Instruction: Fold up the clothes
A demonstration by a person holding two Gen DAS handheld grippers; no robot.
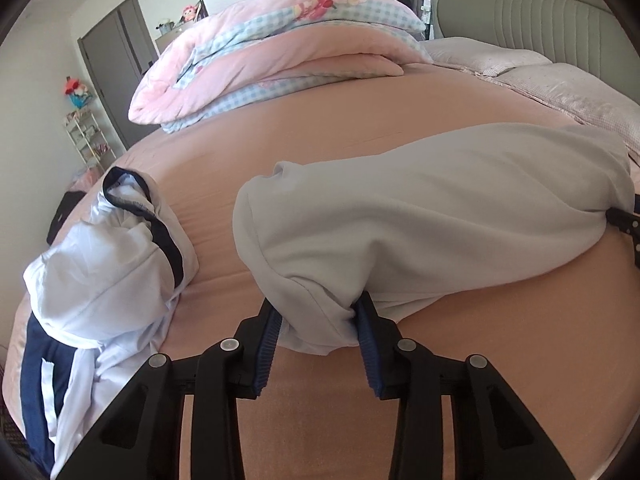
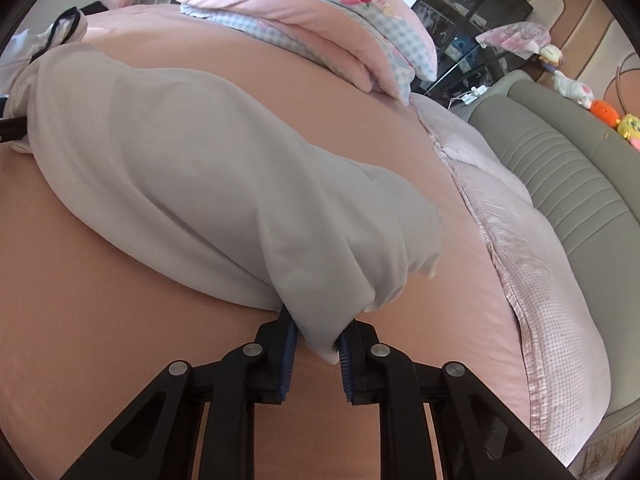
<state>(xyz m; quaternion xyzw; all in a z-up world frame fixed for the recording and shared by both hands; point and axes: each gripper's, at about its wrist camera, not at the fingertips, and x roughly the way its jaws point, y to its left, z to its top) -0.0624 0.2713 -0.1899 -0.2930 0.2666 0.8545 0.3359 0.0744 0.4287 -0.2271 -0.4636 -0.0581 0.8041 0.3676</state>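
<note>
Between both grippers' fingers, left gripper (image 1: 318,322) and right gripper (image 2: 318,338), bunched shirt (image 1: 432,208) corners sit pinched; uneven pulling could slip one free.

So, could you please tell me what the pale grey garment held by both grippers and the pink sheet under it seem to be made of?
The pale grey garment looks like soft matte knit, probably cotton jersey: it drapes in rounded folds without shine. The pink sheet seems a smooth, matte woven cotton, stretched nearly flat with faint creases.
</note>
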